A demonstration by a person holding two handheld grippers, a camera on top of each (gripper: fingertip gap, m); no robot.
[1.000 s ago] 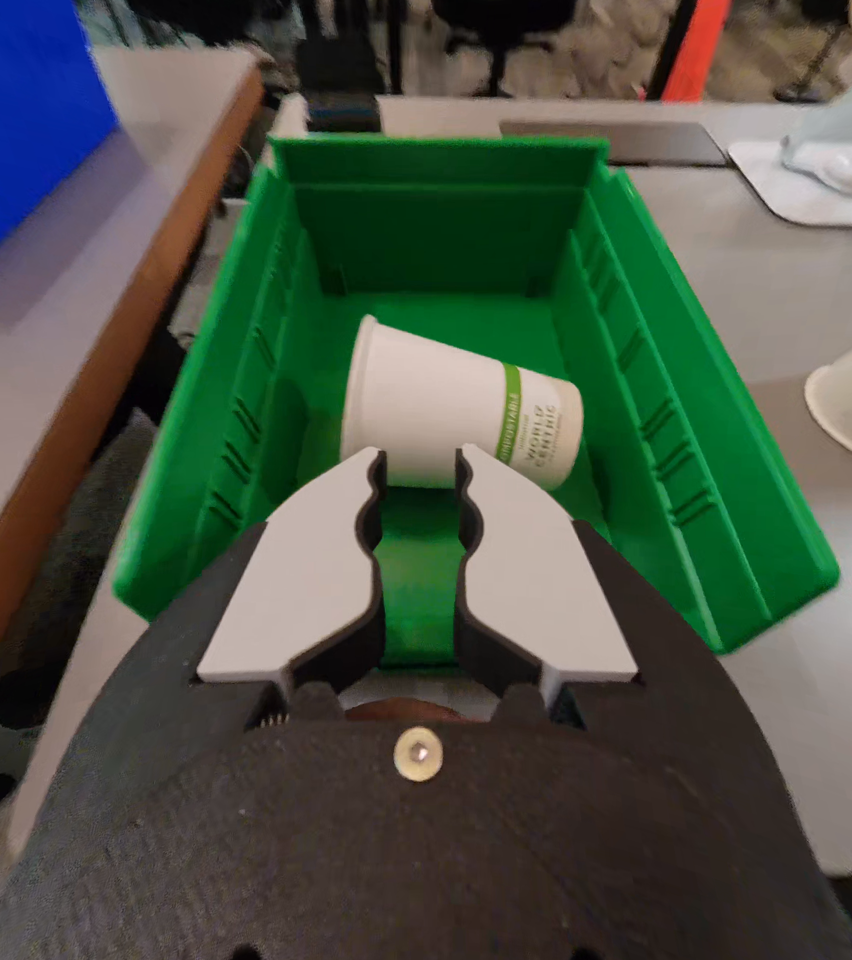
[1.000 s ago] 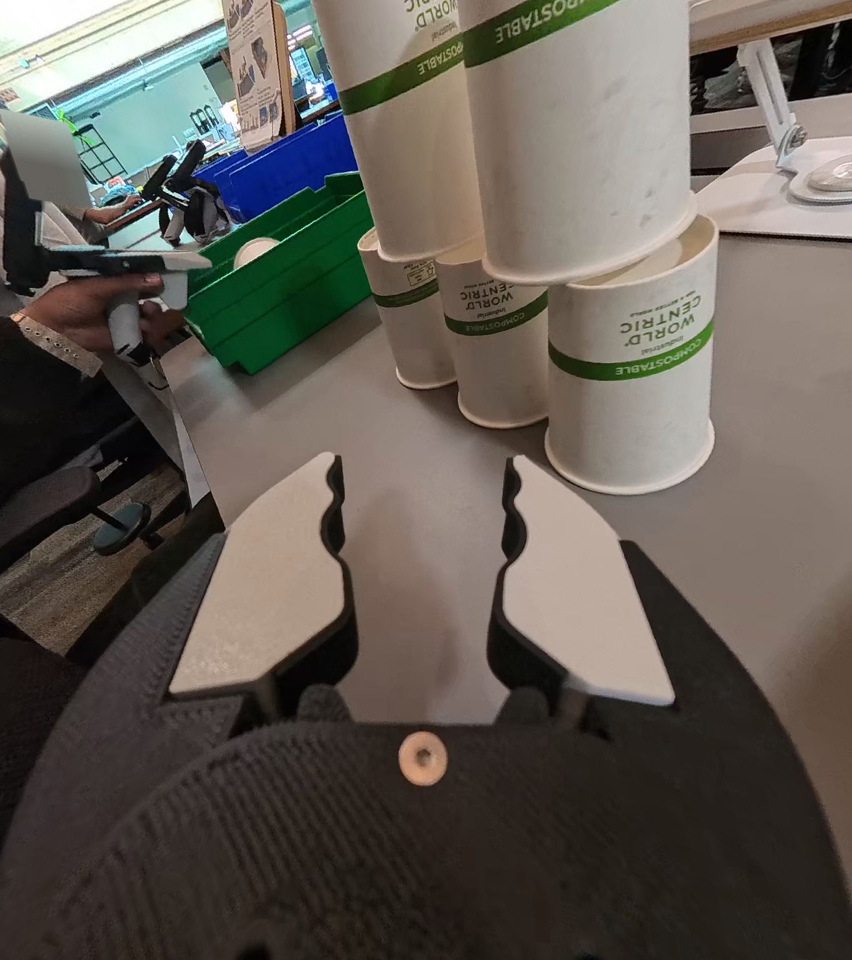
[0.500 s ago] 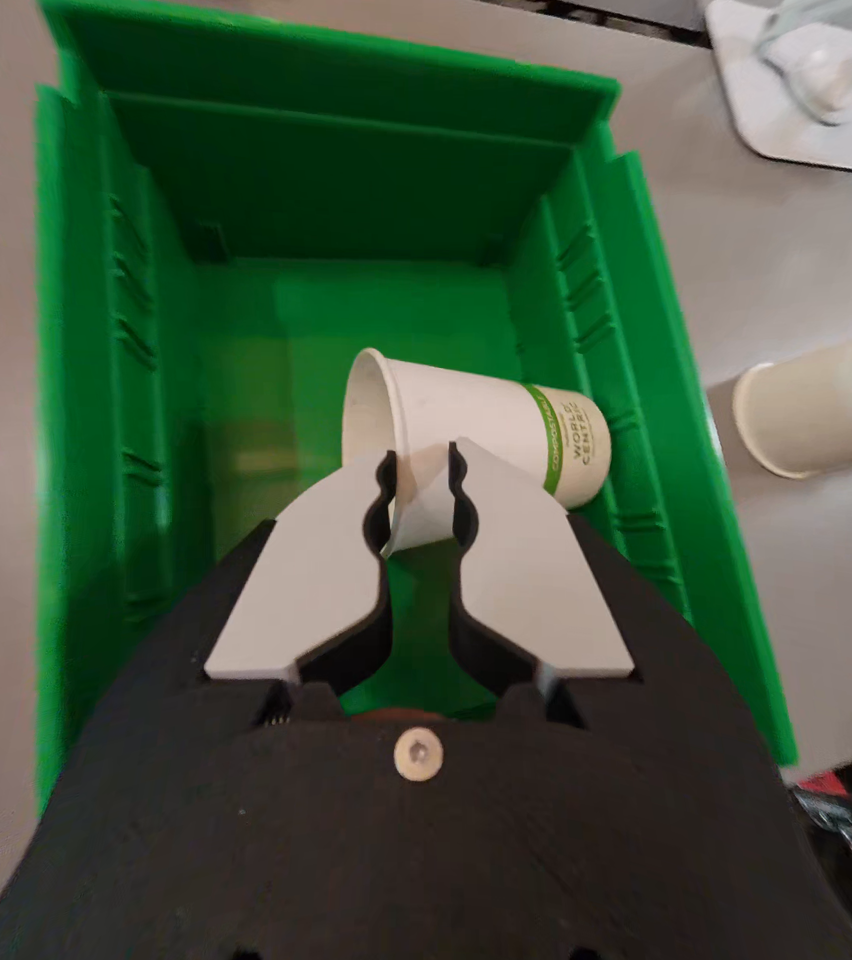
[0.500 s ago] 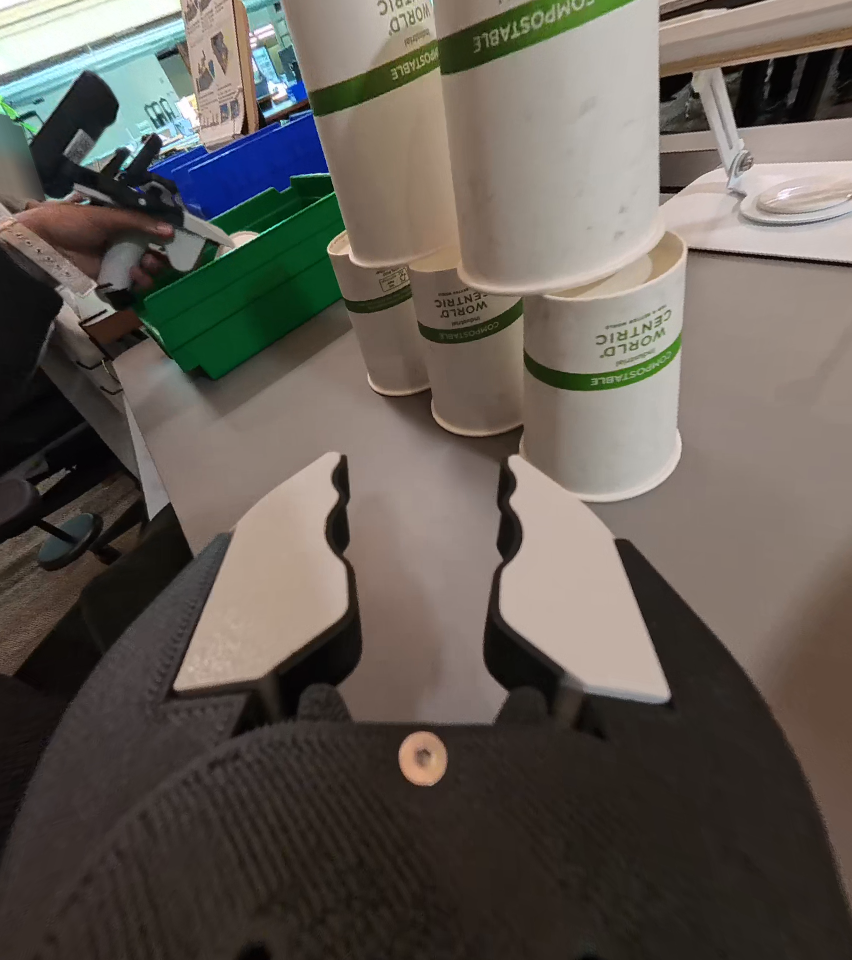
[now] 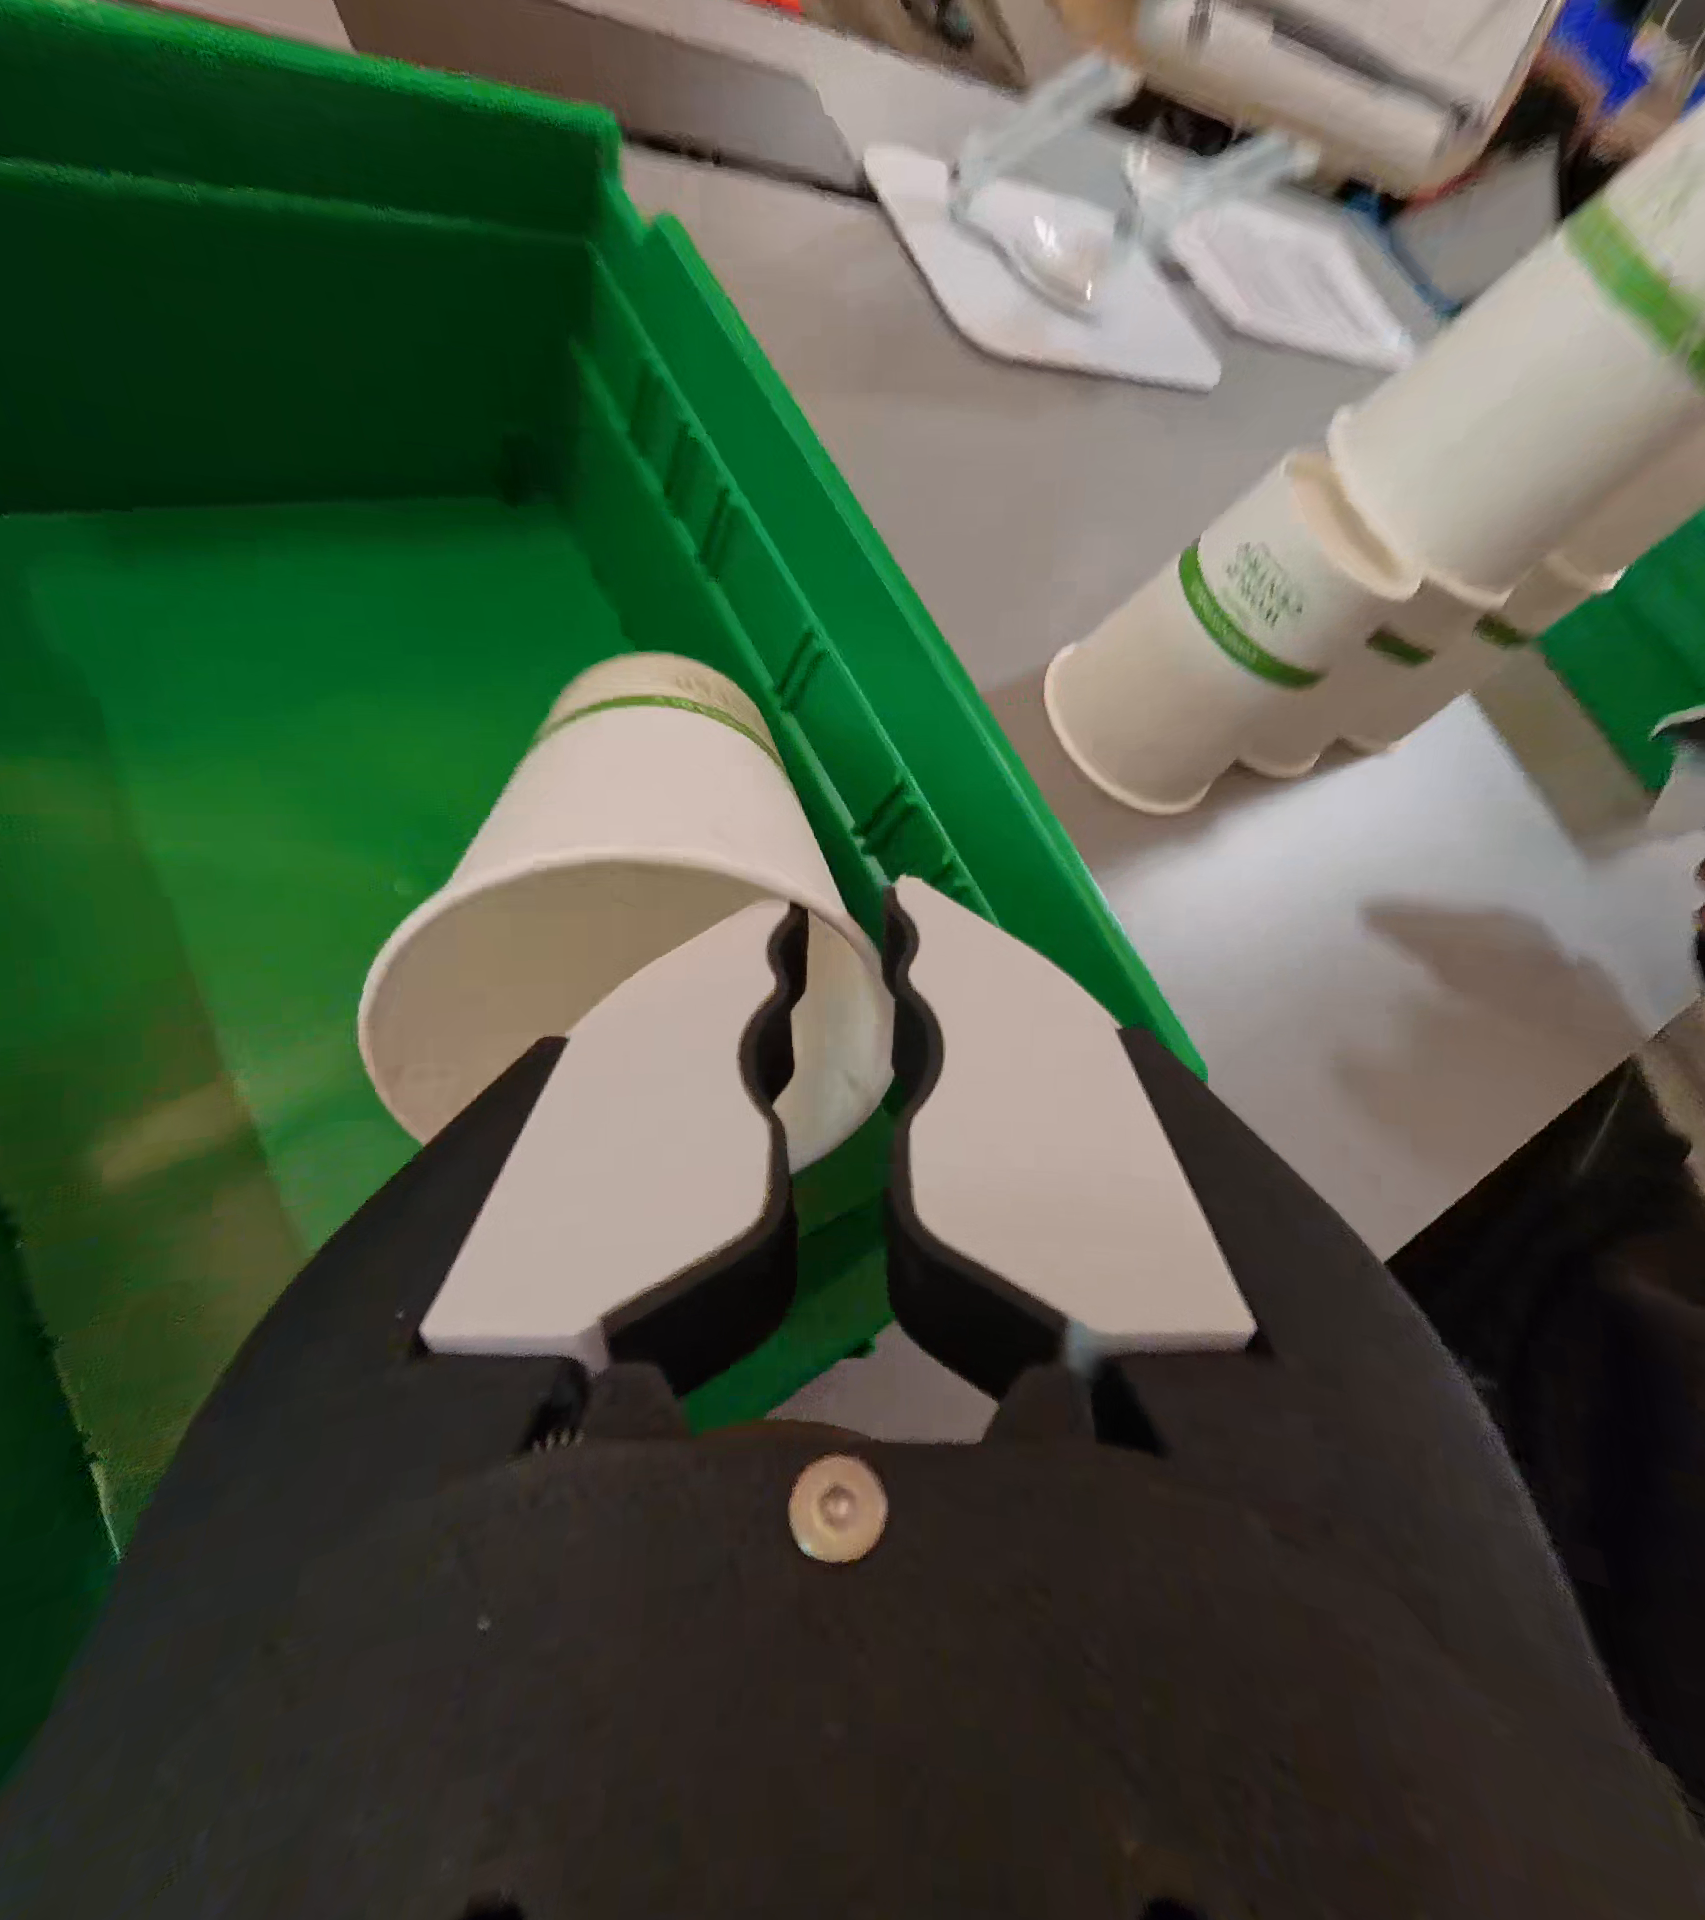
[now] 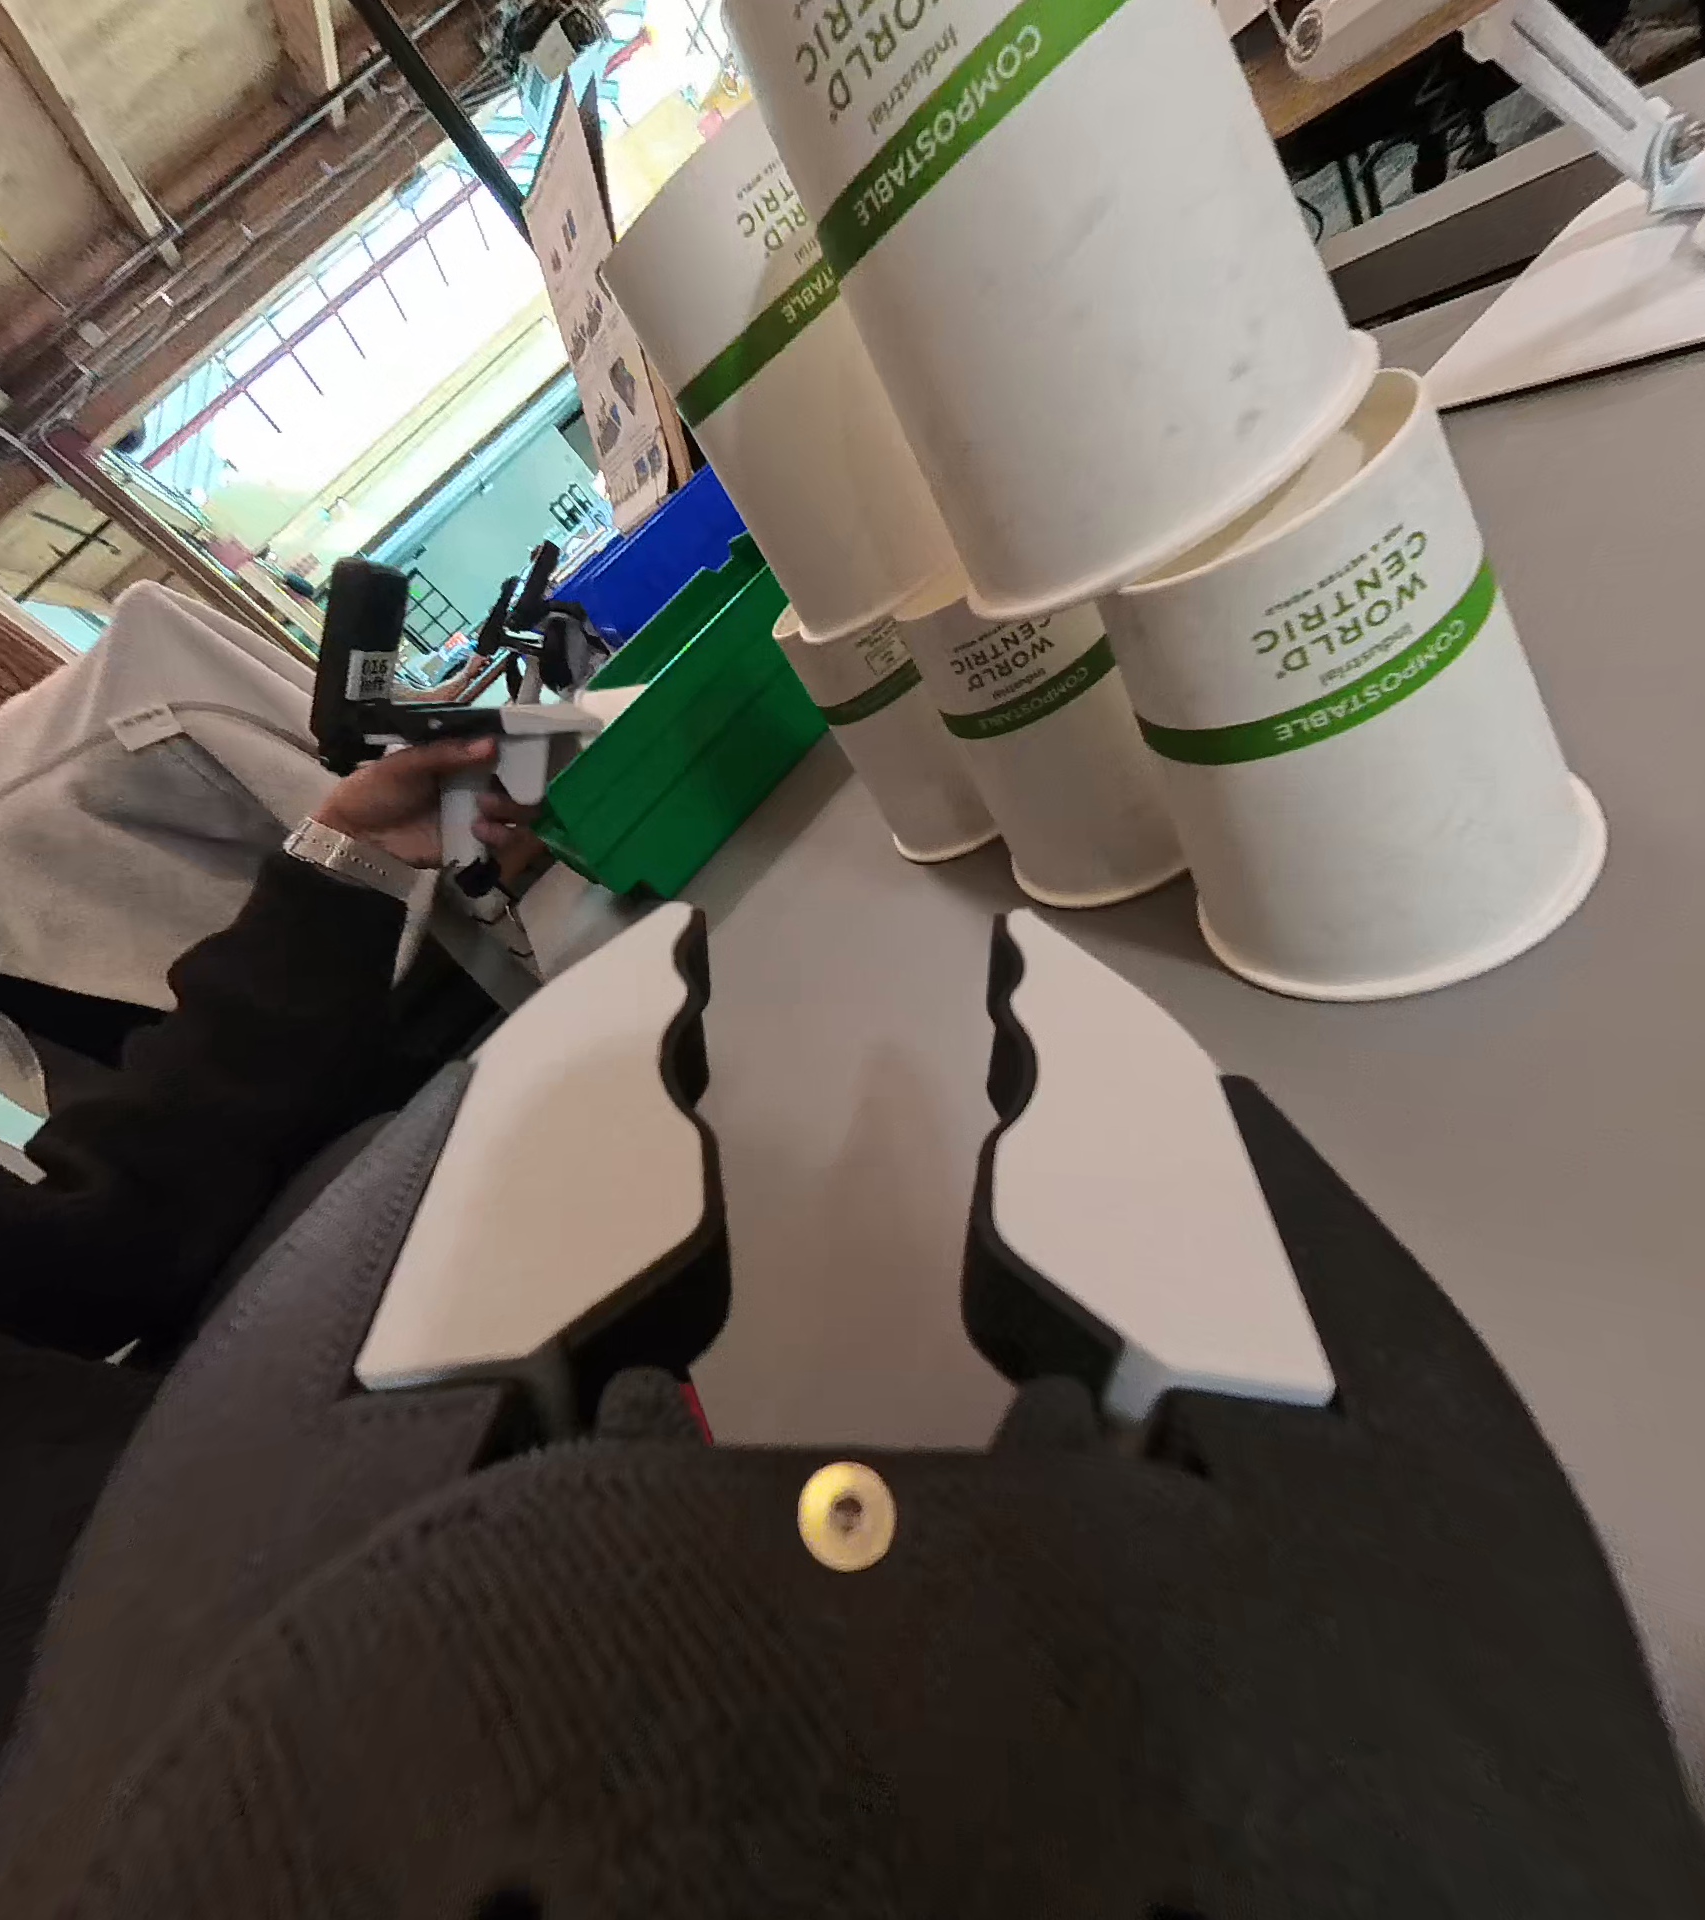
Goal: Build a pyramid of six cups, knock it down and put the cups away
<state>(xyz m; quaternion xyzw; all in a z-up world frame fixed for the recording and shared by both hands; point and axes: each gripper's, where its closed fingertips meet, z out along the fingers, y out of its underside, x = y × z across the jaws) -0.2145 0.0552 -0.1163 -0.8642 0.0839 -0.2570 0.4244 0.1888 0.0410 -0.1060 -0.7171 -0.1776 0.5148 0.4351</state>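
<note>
My left gripper (image 5: 843, 909) is shut on the rim of a white paper cup (image 5: 640, 810) with a green band. One finger is inside the cup's mouth and one outside. The cup is tilted inside the green bin (image 5: 204, 364), close to its right wall. My right gripper (image 6: 848, 925) is open and empty, low over the grey table (image 6: 1450, 1195). It is in front of a stack of upside-down white cups (image 6: 1347, 748), with an upper cup (image 6: 1087, 312) resting on the lower ones. The stack also shows in the left wrist view (image 5: 1243, 665).
The green bin (image 6: 682, 758) stands at the table's left edge, with a blue bin (image 6: 661, 551) behind it. A white lamp base (image 5: 1035, 291) lies at the back. A second green bin (image 5: 1700, 613) is behind the cup stack. A person's dark sleeve (image 6: 152, 1091) is at the left.
My left gripper has closed on the cup's rim and turned the cup, so its mouth now faces me near the bin's right wall. The right gripper has tilted but stays open in place.
</note>
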